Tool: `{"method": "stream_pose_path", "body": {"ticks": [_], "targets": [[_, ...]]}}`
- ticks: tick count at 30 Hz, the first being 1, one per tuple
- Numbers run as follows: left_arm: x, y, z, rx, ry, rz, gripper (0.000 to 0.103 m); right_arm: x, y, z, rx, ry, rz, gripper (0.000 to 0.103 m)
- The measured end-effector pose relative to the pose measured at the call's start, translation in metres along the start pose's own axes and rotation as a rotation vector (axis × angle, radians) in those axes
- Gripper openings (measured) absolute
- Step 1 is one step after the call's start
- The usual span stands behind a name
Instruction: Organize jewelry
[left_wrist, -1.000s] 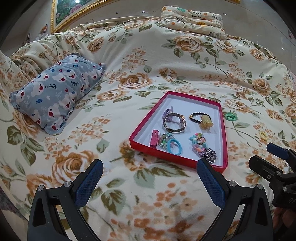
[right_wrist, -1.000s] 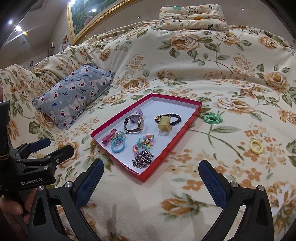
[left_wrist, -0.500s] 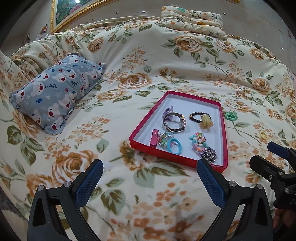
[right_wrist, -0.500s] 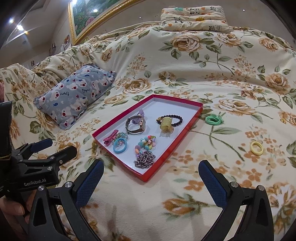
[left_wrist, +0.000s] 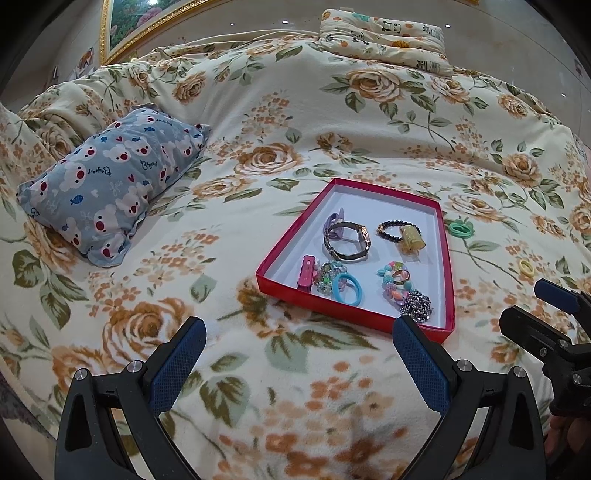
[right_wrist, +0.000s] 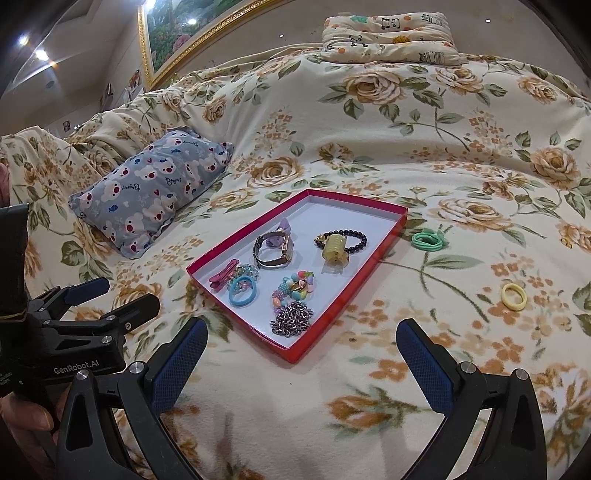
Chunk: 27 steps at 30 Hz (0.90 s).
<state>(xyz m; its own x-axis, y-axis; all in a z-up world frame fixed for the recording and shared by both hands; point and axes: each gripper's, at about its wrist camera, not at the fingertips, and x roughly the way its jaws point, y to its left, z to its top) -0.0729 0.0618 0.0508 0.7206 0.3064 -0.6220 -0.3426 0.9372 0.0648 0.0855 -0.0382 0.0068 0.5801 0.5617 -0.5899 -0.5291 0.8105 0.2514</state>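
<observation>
A red tray (left_wrist: 448, 258) (right_wrist: 384, 245) with a white floor lies on the floral blanket. In it are a watch (left_wrist: 347, 242) (right_wrist: 274, 249), a black bead bracelet with a yellow charm (left_wrist: 404, 232) (right_wrist: 338, 245), a blue hair tie (left_wrist: 347, 288) (right_wrist: 242, 291), a pink clip (left_wrist: 306, 275), a coloured bead bracelet (right_wrist: 295, 288) and a metal chain (left_wrist: 415, 304) (right_wrist: 291, 319). A green hair tie (left_wrist: 460, 228) (right_wrist: 428, 239) and a yellow hair tie (left_wrist: 526, 267) (right_wrist: 514, 296) lie on the blanket right of the tray. My left gripper (left_wrist: 295, 354) and right gripper (right_wrist: 301, 354) hover open and empty before the tray.
A grey bear-print pillow (left_wrist: 107, 184) (right_wrist: 147, 192) rests left of the tray. A folded panda-print cloth (left_wrist: 384, 33) (right_wrist: 388, 33) sits at the far end of the bed. A gold-framed picture (right_wrist: 177, 33) hangs behind. A hand (right_wrist: 22, 410) holds the left gripper.
Both grippers have drifted slightly; the tray sits marginally lower and nearer in the right wrist view. Nothing was picked up or let go.
</observation>
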Motion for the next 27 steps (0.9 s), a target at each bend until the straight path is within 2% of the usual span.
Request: {"method": "stream_pose_path", "body": {"ticks": [27], "targets": [[0.0016, -0.0007, 0.0001, 0.008, -0.005, 0.010, 0.102, 0.0015, 0.0036, 0.0014, -0.008, -0.006, 0.007, 0.103]]}}
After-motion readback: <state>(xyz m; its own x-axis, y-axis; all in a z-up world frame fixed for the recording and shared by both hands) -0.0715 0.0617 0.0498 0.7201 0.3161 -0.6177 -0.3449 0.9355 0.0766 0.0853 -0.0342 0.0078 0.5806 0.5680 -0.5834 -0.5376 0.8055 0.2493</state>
